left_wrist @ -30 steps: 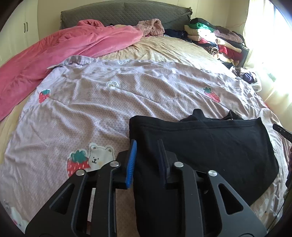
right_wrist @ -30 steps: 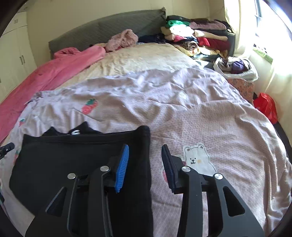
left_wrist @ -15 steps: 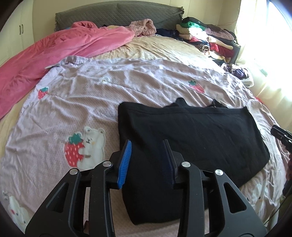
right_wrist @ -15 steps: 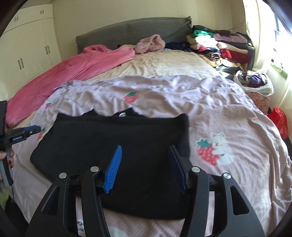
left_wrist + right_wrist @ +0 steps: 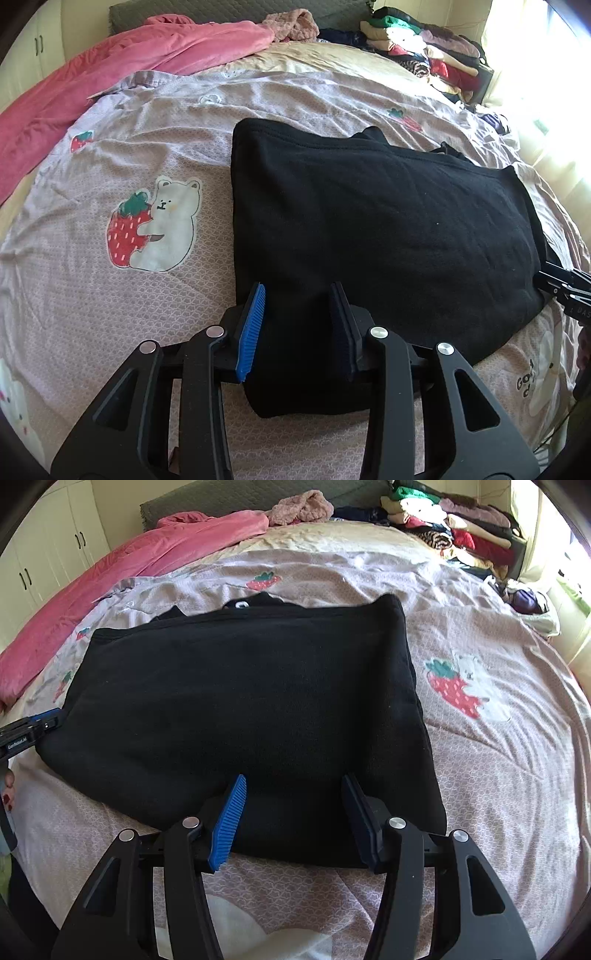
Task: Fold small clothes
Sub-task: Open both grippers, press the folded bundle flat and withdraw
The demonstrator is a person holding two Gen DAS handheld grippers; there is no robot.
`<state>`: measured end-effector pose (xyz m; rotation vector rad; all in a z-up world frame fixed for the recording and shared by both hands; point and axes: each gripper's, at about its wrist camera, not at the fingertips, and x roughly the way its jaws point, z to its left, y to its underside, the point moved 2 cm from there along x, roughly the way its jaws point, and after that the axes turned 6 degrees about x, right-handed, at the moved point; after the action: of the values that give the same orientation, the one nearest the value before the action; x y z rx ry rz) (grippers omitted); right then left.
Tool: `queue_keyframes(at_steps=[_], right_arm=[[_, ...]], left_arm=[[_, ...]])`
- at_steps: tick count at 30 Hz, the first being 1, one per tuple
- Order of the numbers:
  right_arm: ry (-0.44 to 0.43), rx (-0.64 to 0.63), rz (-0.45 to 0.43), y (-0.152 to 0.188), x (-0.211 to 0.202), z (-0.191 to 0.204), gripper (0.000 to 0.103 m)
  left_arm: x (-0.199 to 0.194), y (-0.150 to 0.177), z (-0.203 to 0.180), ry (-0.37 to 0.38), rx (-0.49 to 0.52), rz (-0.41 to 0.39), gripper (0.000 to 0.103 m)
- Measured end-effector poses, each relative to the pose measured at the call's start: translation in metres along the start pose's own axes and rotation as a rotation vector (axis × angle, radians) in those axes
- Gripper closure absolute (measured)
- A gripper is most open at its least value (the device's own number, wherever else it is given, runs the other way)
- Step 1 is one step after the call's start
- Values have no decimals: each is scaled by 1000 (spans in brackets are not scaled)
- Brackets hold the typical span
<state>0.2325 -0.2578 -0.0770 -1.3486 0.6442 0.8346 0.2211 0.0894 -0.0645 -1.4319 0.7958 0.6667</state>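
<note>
Both grippers hang open over the near edge of the black garment [image 5: 388,229], and that is the change: a second ago they were down at its two near corners with the cloth running up between the fingers, and since then they have drawn back and up, so more of the bed shows in both views. I read that as a fold just laid and let go, with the hands free to choose the next edge.

The left gripper [image 5: 299,314] stands with its jaws wide apart above the garment's near left corner, nothing between them. The right gripper [image 5: 295,805] is just as wide above the near right part of the hem, also empty.

Taking the room from big to small: one bed, covered by one lilac bedspread [image 5: 122,302] printed with bears and strawberries. One pink blanket [image 5: 122,62] is heaped along the far left side. One stack of folded clothes [image 5: 458,520] sits at the far right by the window. One black garment lies flat on the bedspread as a broad rectangle, its far edge doubled with a neckline or straps peeking out behind, so I judge it half folded. Two grippers, four fingers, and only each one's left blue pad [image 5: 229,823] catches the light
</note>
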Motion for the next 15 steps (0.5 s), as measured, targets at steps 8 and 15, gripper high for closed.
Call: queue_keyframes(at_steps=[8, 15], right_arm=[[-99, -90, -126, -6, -52, 47, 31], [-173, -174, -171, -12, -73, 93, 31]], left_arm=[[-30, -11, 7, 1, -4, -38, 61], [-48, -18, 22, -23, -22, -57, 33]])
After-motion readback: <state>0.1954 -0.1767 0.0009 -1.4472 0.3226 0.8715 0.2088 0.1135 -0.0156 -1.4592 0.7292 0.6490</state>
